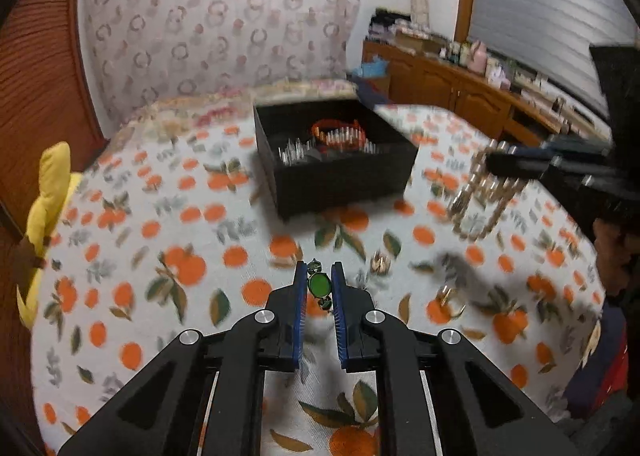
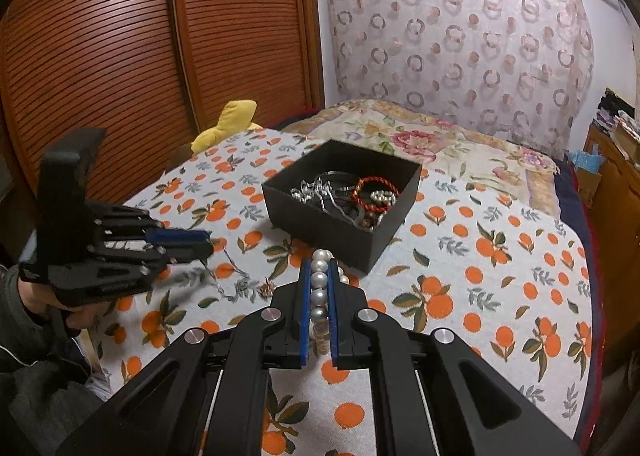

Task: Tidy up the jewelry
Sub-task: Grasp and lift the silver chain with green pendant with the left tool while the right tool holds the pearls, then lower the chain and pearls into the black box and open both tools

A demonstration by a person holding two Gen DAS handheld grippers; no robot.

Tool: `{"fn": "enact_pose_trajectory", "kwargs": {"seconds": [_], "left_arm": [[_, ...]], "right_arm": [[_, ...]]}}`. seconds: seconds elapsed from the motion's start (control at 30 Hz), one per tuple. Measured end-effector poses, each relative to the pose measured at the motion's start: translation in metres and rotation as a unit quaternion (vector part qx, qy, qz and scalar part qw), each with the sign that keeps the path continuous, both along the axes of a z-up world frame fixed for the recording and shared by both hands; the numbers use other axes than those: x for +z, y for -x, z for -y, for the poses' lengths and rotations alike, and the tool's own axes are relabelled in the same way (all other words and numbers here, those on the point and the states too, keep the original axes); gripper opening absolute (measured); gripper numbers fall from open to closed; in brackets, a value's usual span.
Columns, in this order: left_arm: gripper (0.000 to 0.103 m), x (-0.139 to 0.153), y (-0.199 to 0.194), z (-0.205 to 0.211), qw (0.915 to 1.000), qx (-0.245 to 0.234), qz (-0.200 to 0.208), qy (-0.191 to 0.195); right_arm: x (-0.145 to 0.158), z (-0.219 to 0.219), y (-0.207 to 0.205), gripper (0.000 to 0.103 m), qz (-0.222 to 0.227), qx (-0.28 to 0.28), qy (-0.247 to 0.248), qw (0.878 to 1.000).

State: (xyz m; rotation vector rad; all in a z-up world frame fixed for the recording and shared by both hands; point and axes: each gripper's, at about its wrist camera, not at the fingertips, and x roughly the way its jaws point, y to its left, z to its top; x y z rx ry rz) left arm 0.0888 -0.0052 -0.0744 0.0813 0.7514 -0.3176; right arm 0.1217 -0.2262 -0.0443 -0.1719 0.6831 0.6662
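Observation:
A black open box [image 1: 336, 160] [image 2: 344, 204] with several pieces of jewelry inside stands on the orange-print cloth. My left gripper [image 1: 319, 274] is shut on a piece with a green oval stone [image 1: 319, 285], held above the cloth in front of the box. From the right wrist view, the left gripper [image 2: 200, 244] is at the left, with a thin silver chain [image 2: 228, 280] hanging from it to the cloth. My right gripper [image 2: 319, 268] is shut on a white pearl strand [image 2: 319, 288]. In the left wrist view the strand [image 1: 480, 196] hangs from it, right of the box.
Small gold-coloured pieces [image 1: 380, 264] [image 1: 450, 298] lie on the cloth right of my left gripper. A copper-coloured piece [image 2: 266, 288] lies by the chain. A yellow plush toy [image 2: 228, 124] sits at the cloth's left edge. A wooden wardrobe [image 2: 120, 56] and cabinets [image 1: 460, 92] surround the bed.

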Motion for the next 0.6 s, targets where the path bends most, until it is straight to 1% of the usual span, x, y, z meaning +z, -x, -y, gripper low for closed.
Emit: {"fn": "enact_pose_trajectory", "kwargs": {"seconds": [0.13,0.27,0.43,0.6], "left_arm": [[0.011,0.027,-0.001,-0.003,0.9995,0.002,0.031,0.01],[0.011,0.052,-0.013,-0.004,0.9983,0.005,0.056,0.017],[0.011,0.07,-0.037,-0.003,0.9969,0.01,0.073,0.028],[0.011,0.074,-0.065,0.006,0.9969,0.008,0.074,0.025]], "right_arm": [[0.012,-0.002,-0.004,0.009,0.011,0.0,-0.01,1.0],[0.024,-0.007,-0.015,0.009,0.024,0.001,-0.017,1.0],[0.038,-0.013,-0.039,0.009,0.042,0.0,-0.026,0.999],[0.04,-0.02,-0.068,0.009,0.042,0.003,-0.034,0.999]]}}
